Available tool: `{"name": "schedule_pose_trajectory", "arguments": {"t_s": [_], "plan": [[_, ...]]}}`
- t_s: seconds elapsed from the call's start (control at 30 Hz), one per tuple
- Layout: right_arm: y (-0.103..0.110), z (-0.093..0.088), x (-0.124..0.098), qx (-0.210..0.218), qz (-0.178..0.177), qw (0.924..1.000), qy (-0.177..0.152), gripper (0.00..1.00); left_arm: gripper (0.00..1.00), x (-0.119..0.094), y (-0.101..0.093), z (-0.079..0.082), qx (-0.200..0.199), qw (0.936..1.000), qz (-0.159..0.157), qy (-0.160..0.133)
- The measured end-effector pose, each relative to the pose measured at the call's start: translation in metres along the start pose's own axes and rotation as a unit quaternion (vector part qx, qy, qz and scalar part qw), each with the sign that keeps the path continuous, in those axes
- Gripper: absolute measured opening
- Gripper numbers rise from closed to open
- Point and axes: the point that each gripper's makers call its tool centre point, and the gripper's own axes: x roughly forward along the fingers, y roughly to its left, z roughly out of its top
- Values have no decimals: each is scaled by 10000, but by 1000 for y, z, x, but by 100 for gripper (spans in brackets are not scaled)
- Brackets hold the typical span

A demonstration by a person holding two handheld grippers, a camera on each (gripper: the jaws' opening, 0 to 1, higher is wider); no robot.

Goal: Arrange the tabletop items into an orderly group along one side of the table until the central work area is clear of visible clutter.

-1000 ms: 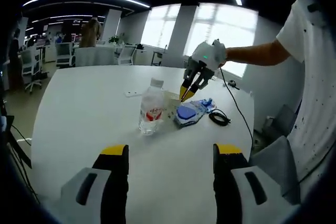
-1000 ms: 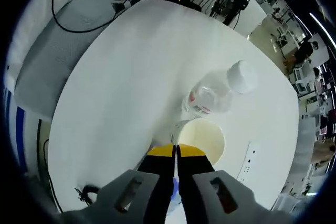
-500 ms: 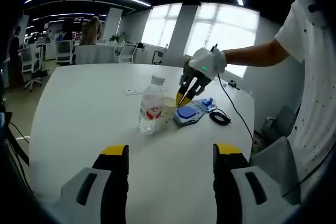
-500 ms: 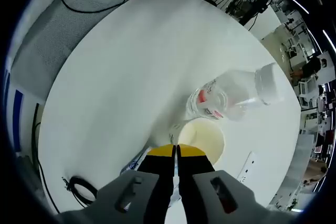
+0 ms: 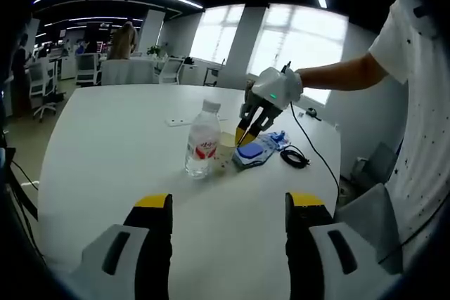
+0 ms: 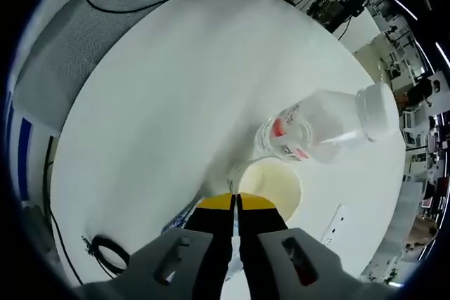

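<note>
The right hand-held gripper has its jaws pinched on the near rim of a pale paper cup, which stands on the round white table just beside an upright water bottle and a blue packet, with a coiled black cable close by. The left hand-held gripper hangs wide open and empty over bare table, well short of the cluster. The step in hand looks like moving the cup. Next, it likely needs shifting toward one edge without knocking the bottle over.
</note>
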Motion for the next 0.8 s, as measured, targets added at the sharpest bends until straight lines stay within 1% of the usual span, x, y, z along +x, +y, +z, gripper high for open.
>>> {"name": "schedule_pose_trajectory", "arguments": {"t_s": [0.23, 0.4, 0.57, 0.63, 0.8], "plan": [[1, 1, 1, 21, 6, 10000, -43, 0, 66, 0, 0, -1, -5, 10000, 8, 6], [1, -1, 1, 49, -6, 10000, -47, 3, 66, 1, 0, -1, -14, 10000, 4, -2], [2, 0, 0, 166, 7, 9998, -100, 10, 66, 2, -1, 0, -12, 10000, -21, -3], [3, -1, 0, 179, -1, 9998, -109, 11, 66, 2, -1, 0, 1, 10000, -23, 5], [4, -1, -1, 301, -18, 9994, -159, 16, 67, 2, -2, 1, 4, 10000, -29, -2]]}}
